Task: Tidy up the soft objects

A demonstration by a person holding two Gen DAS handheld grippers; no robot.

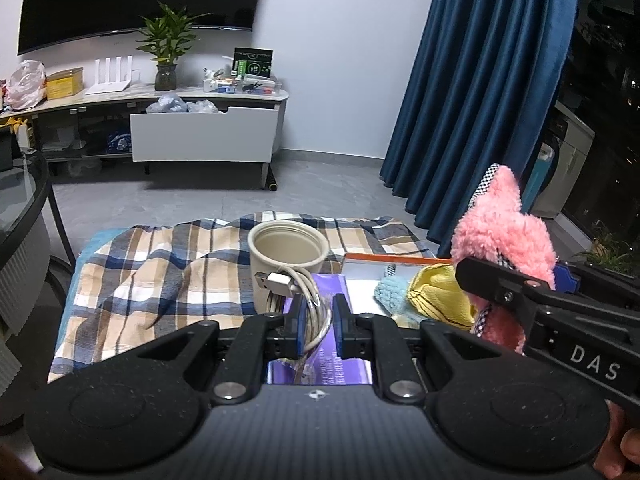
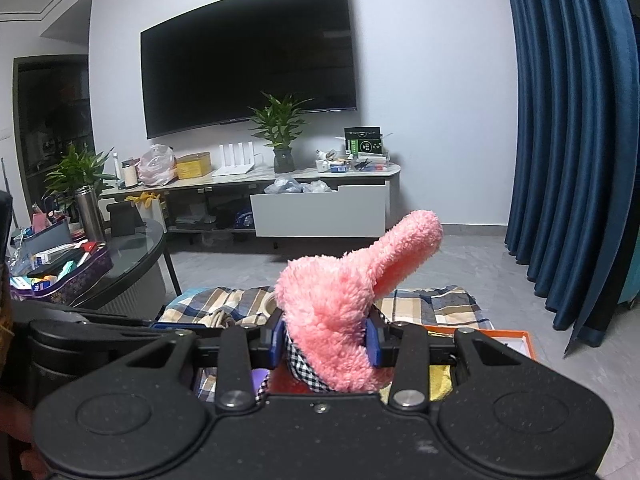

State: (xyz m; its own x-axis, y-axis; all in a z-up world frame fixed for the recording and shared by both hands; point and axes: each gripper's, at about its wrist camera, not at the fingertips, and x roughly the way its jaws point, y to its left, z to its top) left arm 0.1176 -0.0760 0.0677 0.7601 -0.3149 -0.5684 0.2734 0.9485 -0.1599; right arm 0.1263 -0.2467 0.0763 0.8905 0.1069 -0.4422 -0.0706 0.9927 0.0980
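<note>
Left gripper (image 1: 316, 322): fingers pinched tight on a coiled white USB cable (image 1: 298, 292), held above a purple flat box (image 1: 320, 368).
Right gripper (image 2: 325, 340): blue pads pressing both sides of a fluffy pink plush slipper with black-and-white checked trim (image 2: 344, 308), lifted clear, its toe pointing toward 1 o'clock.
Left view only: a round cream ceramic cup (image 1: 287, 250) stands upright at 12 o'clock from the cable; its inside looks bare. The right gripper shows here from the side at 3 o'clock, and the slipper rises above it.
Orange-rimmed shallow tray (image 1: 384, 258): at 2 o'clock from the left gripper; a light blue knitted piece (image 1: 390, 292) and a yellow soft cloth with dark stripes (image 1: 436, 296) lie at its near end, touching each other.
Right view only: a purple patterned box (image 2: 76, 280) crammed with small packages sits on a round dark glass table (image 2: 136, 256) at 9 o'clock.
Both views: a plaid blue, tan and white cloth (image 1: 160, 280) covers the low surface under everything.
</note>
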